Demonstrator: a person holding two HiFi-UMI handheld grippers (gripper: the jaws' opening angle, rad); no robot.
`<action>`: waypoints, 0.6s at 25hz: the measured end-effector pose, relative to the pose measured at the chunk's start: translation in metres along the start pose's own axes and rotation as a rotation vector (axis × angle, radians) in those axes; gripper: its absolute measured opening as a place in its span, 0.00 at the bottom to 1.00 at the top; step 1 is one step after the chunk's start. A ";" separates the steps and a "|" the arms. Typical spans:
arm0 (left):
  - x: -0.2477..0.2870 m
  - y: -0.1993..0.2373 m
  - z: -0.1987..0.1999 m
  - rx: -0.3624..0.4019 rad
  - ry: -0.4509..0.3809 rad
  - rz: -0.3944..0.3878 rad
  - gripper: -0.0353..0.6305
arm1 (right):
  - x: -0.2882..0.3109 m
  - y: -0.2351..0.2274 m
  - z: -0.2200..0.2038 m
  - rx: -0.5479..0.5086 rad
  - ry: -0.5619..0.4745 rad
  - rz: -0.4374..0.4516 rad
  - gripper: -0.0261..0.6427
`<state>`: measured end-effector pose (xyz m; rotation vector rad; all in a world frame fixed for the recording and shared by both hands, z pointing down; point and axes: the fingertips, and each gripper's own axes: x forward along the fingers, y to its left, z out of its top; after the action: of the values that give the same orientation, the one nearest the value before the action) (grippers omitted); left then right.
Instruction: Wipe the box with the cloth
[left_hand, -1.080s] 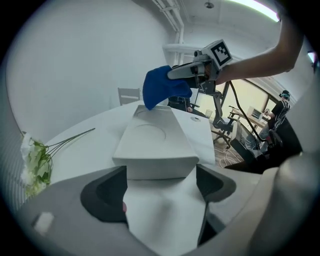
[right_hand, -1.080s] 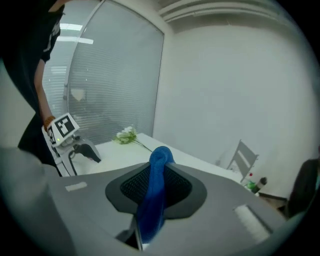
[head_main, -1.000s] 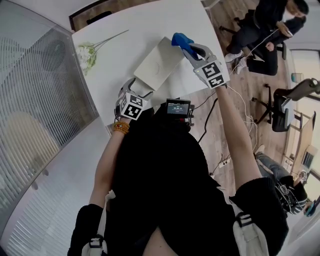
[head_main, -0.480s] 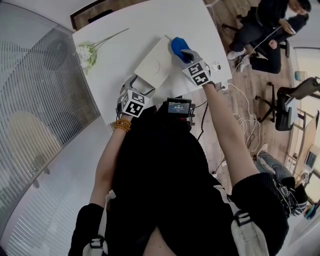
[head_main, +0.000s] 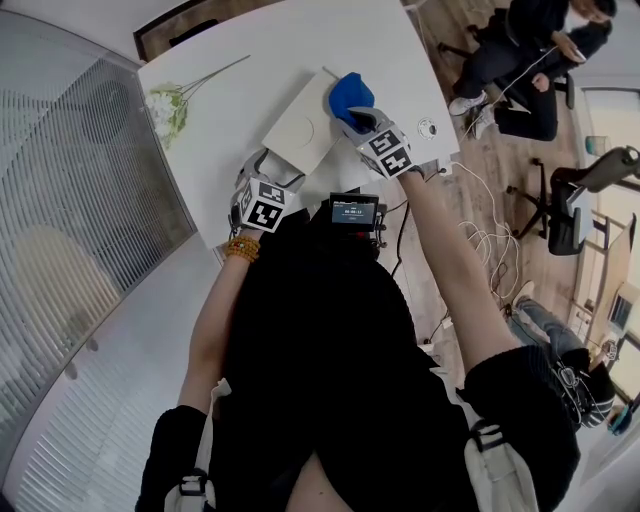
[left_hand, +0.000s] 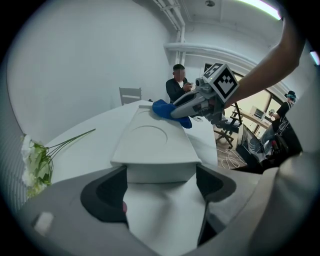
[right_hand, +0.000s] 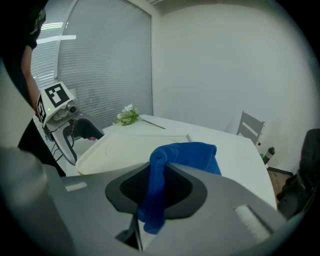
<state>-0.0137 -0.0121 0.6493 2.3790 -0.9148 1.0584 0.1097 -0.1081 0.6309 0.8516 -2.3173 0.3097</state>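
At the table's (head_main: 250, 60) near edge, the left gripper (left_hand: 162, 185) has its jaws clamped on the near end of the flat white box (left_hand: 152, 142). Farther along, the right gripper (head_main: 352, 116) has its jaws nearly closed, pinching a blue cloth (right_hand: 187, 152). The cloth's bunched end lies on the box lid's far right corner.

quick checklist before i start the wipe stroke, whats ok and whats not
1. Cloth pinched in the right gripper: ok, its fingers are shut on a fold.
2. Box steadied: ok, the left gripper has its fingers against both sides of the near end.
3. Cloth pressed on the box top: cannot tell. It sits over the far right corner, but contact is unclear.
4. Box top free of things: ok, only the cloth is over it.
5. Flowers out of the stroke's way: ok, they lie on the table apart from the box.
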 end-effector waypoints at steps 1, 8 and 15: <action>0.000 0.000 0.000 -0.001 -0.002 0.001 0.88 | 0.000 0.007 0.000 -0.008 0.002 0.011 0.17; 0.001 0.001 0.000 -0.010 -0.005 0.007 0.88 | 0.002 0.042 0.001 -0.021 0.010 0.076 0.17; 0.004 0.001 0.000 -0.012 -0.004 0.008 0.88 | 0.003 0.077 -0.002 -0.076 0.024 0.153 0.17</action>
<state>-0.0125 -0.0142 0.6526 2.3704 -0.9294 1.0491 0.0591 -0.0505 0.6343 0.6311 -2.3608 0.2935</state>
